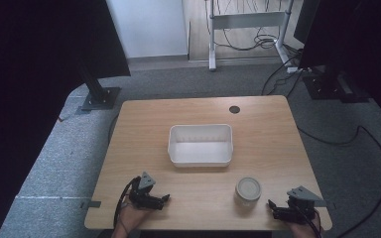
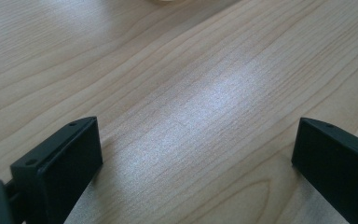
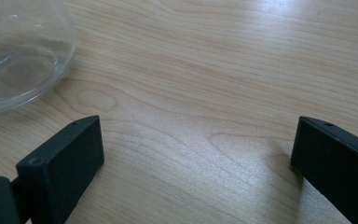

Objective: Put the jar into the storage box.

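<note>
A white rectangular tub (image 1: 200, 145) stands empty in the middle of the wooden table (image 1: 144, 124). A clear glass jar (image 1: 248, 190) with a pale lid stands near the front edge, right of centre; its glass wall (image 3: 18, 56) fills the top left corner of the right gripper view. My left gripper (image 1: 164, 199) lies at the front left, open, its jaws wide apart over bare wood (image 2: 196, 140). My right gripper (image 1: 272, 207) rests at the front right, just right of the jar, open with nothing between its jaws (image 3: 196, 149).
A round cable hole (image 1: 234, 109) sits near the table's far edge. Beyond the table are grey carpet, black stand bases (image 1: 99, 97), a white desk frame (image 1: 248, 22) and loose cables on the floor (image 1: 367, 144).
</note>
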`<state>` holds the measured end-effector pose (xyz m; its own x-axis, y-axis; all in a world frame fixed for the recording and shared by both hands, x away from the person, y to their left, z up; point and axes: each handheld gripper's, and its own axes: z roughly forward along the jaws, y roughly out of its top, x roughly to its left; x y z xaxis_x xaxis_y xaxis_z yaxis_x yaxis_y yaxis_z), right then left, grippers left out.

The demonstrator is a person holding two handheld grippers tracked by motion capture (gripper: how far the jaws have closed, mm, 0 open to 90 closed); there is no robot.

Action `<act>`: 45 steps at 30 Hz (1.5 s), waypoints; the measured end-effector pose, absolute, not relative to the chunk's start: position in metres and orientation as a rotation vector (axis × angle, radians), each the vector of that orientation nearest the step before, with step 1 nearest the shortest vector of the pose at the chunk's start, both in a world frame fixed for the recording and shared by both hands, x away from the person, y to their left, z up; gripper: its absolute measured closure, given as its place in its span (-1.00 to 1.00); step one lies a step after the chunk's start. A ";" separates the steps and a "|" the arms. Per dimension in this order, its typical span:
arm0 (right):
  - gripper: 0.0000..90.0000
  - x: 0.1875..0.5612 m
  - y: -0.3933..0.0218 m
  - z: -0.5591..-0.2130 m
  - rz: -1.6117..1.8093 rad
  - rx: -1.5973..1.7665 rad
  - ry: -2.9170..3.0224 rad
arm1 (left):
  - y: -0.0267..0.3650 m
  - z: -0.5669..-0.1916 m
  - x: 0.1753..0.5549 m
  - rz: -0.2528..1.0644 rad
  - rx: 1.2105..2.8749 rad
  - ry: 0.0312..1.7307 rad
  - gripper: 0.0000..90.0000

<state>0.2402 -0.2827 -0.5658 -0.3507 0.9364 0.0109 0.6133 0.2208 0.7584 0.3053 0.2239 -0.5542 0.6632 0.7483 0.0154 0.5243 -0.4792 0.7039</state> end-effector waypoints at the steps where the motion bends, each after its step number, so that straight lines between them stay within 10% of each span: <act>1: -0.95 0.240 -0.282 -0.565 0.945 1.424 2.053 | 0.224 -0.554 0.305 0.423 2.193 0.980 -0.97; 45: -0.98 0.220 -0.251 -0.523 1.133 1.230 2.134 | 0.225 -0.554 0.305 0.431 2.187 0.998 -0.97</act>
